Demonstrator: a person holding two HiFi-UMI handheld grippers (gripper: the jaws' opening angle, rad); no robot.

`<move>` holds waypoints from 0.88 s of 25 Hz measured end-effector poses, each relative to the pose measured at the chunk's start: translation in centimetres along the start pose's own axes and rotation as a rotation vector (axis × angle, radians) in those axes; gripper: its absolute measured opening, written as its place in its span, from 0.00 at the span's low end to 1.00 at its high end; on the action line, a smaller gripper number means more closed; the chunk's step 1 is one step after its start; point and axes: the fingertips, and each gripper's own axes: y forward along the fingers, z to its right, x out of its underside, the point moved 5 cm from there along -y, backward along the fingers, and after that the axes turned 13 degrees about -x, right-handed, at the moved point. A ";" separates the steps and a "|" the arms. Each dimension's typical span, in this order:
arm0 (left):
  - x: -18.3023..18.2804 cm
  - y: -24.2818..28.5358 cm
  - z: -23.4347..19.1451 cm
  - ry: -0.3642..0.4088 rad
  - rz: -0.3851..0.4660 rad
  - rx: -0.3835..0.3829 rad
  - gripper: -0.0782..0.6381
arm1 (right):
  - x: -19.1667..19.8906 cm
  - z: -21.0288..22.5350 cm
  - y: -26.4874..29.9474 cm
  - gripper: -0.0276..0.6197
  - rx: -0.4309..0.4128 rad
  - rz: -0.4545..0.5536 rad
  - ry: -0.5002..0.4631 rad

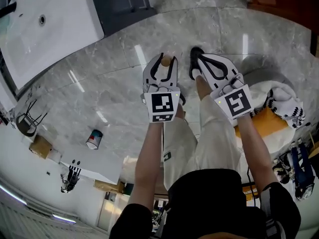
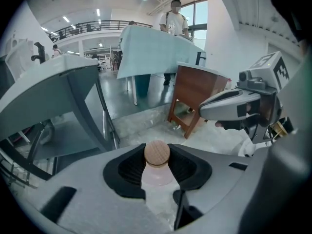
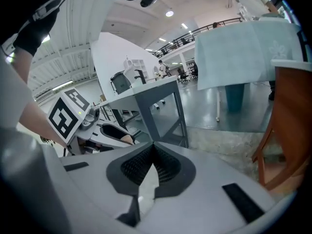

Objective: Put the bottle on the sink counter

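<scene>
The bottle (image 2: 157,173) is seen clamped in the left gripper (image 1: 163,62), its round wooden stopper (image 2: 157,153) standing proud between the ribbed pads, carried over the marble floor (image 1: 99,88) and nowhere near a surface yet. The right gripper (image 3: 153,147) is pinched together at the tips with nothing in it. The carrying step is judged to be in hand: the bottle is lifted but not placed. The sink counter (image 1: 75,14) is seen well off to the left in the head view, so a swing that way and a lift to counter height are called for, then an upright set-down before the clamp is eased. The bottle is stoppered, and its contents cannot be made out through the pale body. The basin (image 1: 30,31) shows only a drain. A small tub (image 1: 93,139) stands on the floor, contents unclear.
</scene>
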 end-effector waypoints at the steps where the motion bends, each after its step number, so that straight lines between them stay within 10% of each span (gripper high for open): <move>1: 0.5 0.8 0.1 0.005 -0.001 0.001 0.31 | 0.9 0.6 0.5 0.05 0.001 -0.002 0.008; 22: 13.5 19.0 1.1 0.104 -0.104 0.017 0.31 | 12.5 6.9 6.6 0.05 0.030 -0.040 0.077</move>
